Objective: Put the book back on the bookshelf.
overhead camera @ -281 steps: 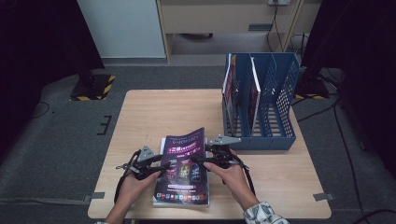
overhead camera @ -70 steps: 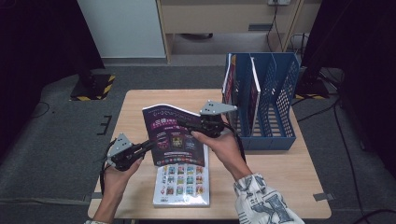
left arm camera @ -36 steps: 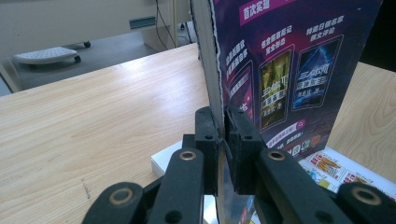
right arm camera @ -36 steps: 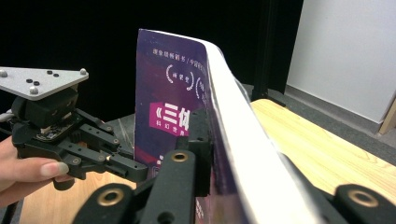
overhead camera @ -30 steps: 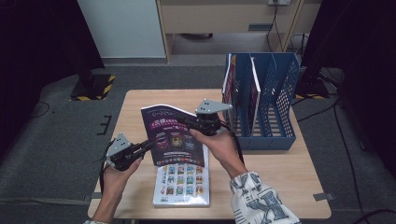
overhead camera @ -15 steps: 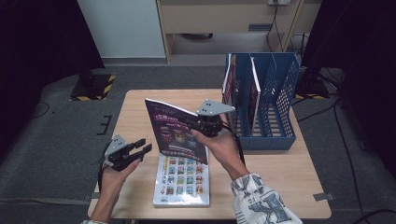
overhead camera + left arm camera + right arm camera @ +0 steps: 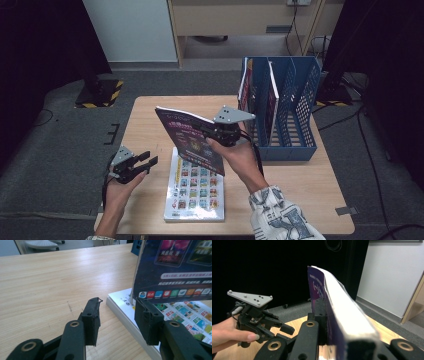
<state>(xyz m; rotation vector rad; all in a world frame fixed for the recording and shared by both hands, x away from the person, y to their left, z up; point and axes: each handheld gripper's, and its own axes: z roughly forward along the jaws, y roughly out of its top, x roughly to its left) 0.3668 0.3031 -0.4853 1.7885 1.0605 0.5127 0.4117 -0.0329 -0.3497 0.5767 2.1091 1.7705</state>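
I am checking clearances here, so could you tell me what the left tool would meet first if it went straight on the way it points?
Probably the flat magazine on the table, with the raised purple magazine just above; depth is unclear.

A pale wood-grain bench (image 7: 50, 282) with a smooth sheen is seen; a glossy paper magazine (image 7: 192, 142) and perforated blue plastic rack (image 7: 300, 107).

Two grippers: left gripper (image 7: 145, 162), right gripper (image 7: 209, 131). Two hands, one per gripper. One wooden table (image 7: 150, 115). One blue file rack (image 7: 295, 107), three slots as far as I can tell. Two magazines off the rack: one dark purple (image 7: 187, 140), lifted, one lying flat (image 7: 196, 187). At least two more magazines upright in the rack (image 7: 270, 95); exact count hard to tell.
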